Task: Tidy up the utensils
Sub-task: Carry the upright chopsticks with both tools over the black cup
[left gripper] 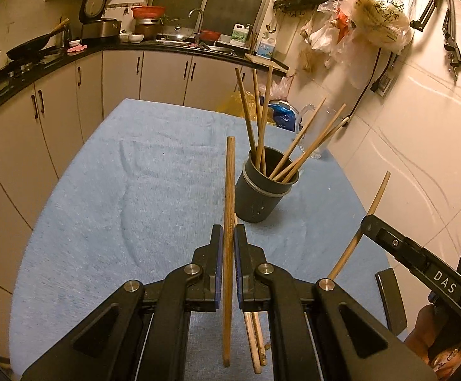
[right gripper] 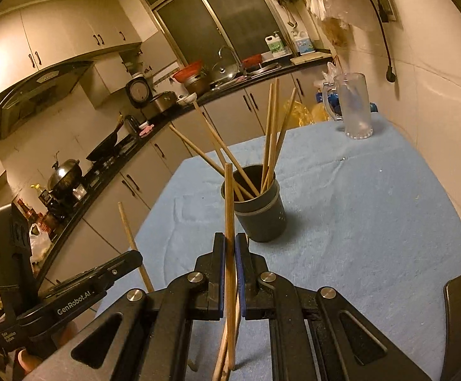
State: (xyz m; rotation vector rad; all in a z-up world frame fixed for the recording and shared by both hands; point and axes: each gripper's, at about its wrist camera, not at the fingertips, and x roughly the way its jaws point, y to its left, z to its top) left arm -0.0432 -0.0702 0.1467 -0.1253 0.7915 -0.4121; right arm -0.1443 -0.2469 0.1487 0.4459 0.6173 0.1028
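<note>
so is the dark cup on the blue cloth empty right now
No, the dark cup holds several wooden chopsticks leaning out over its rim.

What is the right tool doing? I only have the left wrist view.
Observer: Right tool is shut on one chopstick, held roughly upright.
Operator: Is it at the cup yet?
Observer: No. The tool is short of the cup; the chopstick's top end only lines up with the left of the rim in the right view.
Operator: Is the mug in the way?
Observer: No. The mug stands upright at the far right of the cloth, well apart from the cup.
</note>
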